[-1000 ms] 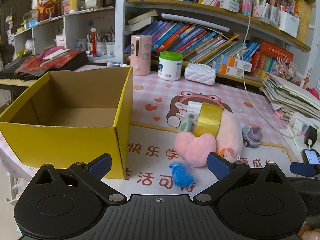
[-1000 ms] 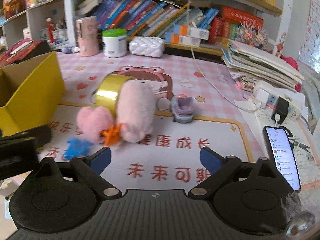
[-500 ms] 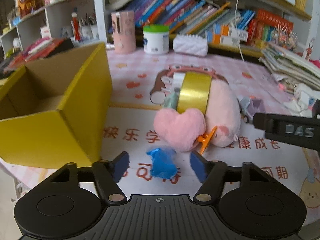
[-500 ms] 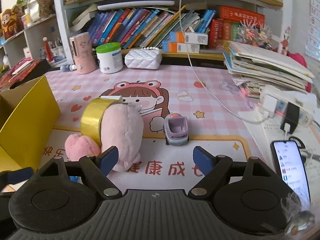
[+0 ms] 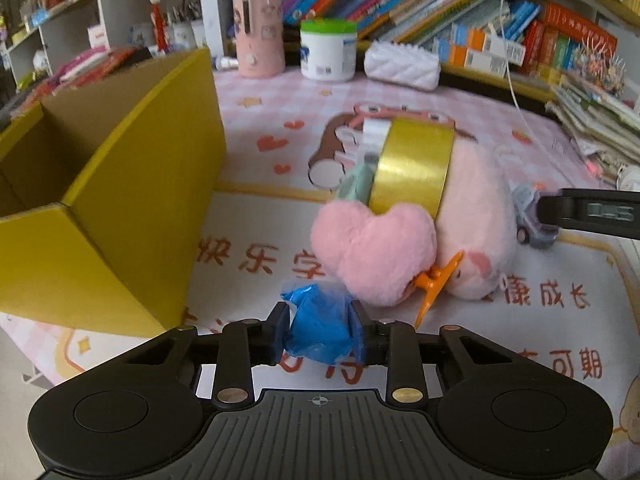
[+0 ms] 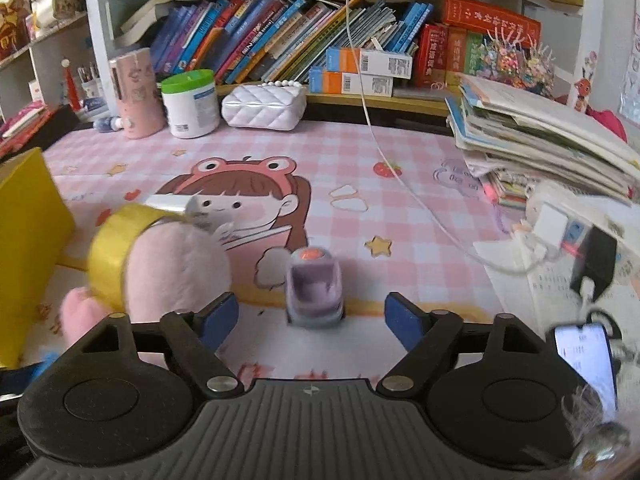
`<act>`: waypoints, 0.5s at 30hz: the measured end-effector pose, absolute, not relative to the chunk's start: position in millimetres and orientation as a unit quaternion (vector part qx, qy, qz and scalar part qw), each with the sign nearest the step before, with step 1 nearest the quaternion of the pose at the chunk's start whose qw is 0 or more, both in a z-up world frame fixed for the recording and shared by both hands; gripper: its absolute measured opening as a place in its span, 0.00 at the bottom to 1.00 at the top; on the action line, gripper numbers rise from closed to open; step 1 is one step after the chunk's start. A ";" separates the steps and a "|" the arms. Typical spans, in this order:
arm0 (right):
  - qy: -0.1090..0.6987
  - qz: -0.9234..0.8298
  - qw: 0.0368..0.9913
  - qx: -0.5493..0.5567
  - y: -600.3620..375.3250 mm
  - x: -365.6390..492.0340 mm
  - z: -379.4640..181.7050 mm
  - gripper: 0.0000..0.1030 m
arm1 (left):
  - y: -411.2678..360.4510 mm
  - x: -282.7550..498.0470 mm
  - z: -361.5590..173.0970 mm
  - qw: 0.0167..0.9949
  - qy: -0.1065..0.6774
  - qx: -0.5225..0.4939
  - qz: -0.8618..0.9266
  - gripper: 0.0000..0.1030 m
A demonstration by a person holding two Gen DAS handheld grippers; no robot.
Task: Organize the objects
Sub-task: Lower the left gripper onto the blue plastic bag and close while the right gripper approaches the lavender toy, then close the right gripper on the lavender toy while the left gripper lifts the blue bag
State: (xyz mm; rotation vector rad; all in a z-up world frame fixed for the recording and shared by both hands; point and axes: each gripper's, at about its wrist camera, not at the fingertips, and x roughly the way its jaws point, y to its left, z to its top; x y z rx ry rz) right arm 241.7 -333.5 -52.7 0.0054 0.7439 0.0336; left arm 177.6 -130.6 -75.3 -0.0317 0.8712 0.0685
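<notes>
My left gripper point(image 5: 320, 332) is closing, its pads pressing both sides of a crumpled blue wrapper point(image 5: 320, 330) that lies on the printed mat. Just beyond it lie a pink heart plush point(image 5: 372, 248), an orange clip point(image 5: 438, 280), a pink plush toy point(image 5: 476, 224) and a gold tape roll point(image 5: 412, 168). An open yellow cardboard box point(image 5: 132, 200) stands to the left. My right gripper point(image 6: 312, 318) is closing, its jaws still wide, with a small purple toy car point(image 6: 314, 294) just ahead of the gap, untouched. The plush toy point(image 6: 176, 268) and tape roll point(image 6: 116, 248) sit to its left.
Bookshelves run along the back, with a pink cup point(image 5: 260, 32), a green-lidded jar point(image 5: 328, 50) and a white quilted purse point(image 5: 402, 66) before them. A stack of books point(image 6: 540, 136), a power strip point(image 6: 552, 224), a phone point(image 6: 586, 360) and a white cable point(image 6: 384, 152) lie at the right.
The left gripper came down over the blue wrapper and closed on it. The right gripper moved right, away from the plush, to the toy car, its jaws narrowing.
</notes>
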 end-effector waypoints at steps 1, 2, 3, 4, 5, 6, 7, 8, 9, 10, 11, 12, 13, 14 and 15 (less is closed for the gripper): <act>0.366 0.016 0.930 -0.005 -333.5 249.8 -55.9 0.73 | -128.5 176.3 -71.8 0.908 0.418 -0.020 0.034 0.28; 0.373 0.017 0.928 -0.012 -333.4 257.9 -59.5 0.71 | -126.1 174.7 -68.5 0.909 0.414 -0.027 0.035 0.28; 0.384 0.020 0.923 -0.016 -333.8 266.1 -63.6 0.69 | -123.2 172.9 -64.9 0.911 0.410 -0.035 0.036 0.28; 0.395 0.025 0.918 -0.020 -333.6 273.4 -67.6 0.68 | -120.6 171.1 -60.9 0.914 0.402 -0.042 0.036 0.28; 0.403 0.029 0.914 -0.022 -333.5 279.6 -71.8 0.66 | -118.4 168.3 -56.2 0.917 0.393 -0.048 0.036 0.28; 0.408 0.033 0.912 -0.024 -333.1 283.9 -75.5 0.63 | -116.6 166.9 -52.2 0.920 0.386 -0.053 0.036 0.28; 0.413 0.036 0.910 -0.029 -332.4 287.9 -79.5 0.61 | -115.3 165.0 -47.9 0.924 0.377 -0.058 0.036 0.28; 0.417 0.037 0.908 -0.032 -331.5 291.2 -83.3 0.57 | -114.1 163.4 -43.9 0.927 0.369 -0.062 0.035 0.28; 0.422 0.040 0.905 -0.032 -331.4 294.6 -86.8 0.53 | -113.7 161.1 -40.1 0.930 0.361 -0.064 0.035 0.28; 0.427 0.043 0.903 -0.029 -331.9 297.5 -89.7 0.50 | -113.3 159.5 -36.9 0.932 0.356 -0.064 0.034 0.28; 0.427 0.044 0.903 -0.025 -332.9 299.5 -91.4 0.45 | -112.9 158.0 -34.0 0.934 0.351 -0.065 0.034 0.28; 0.424 0.048 0.904 -0.024 -333.1 300.3 -91.7 0.40 | -112.0 157.0 -31.8 0.935 0.346 -0.066 0.034 0.28; 0.421 0.054 0.905 -0.028 -332.1 301.1 -91.5 0.39 | -111.1 156.2 -30.0 0.936 0.343 -0.067 0.034 0.28; 0.419 0.056 0.906 -0.033 -330.8 301.8 -90.8 0.39 | -110.5 155.4 -27.8 0.938 0.339 -0.068 0.034 0.28; 0.419 0.056 0.906 -0.035 -330.5 301.6 -90.2 0.38 | -109.9 155.0 -26.1 0.939 0.336 -0.069 0.034 0.28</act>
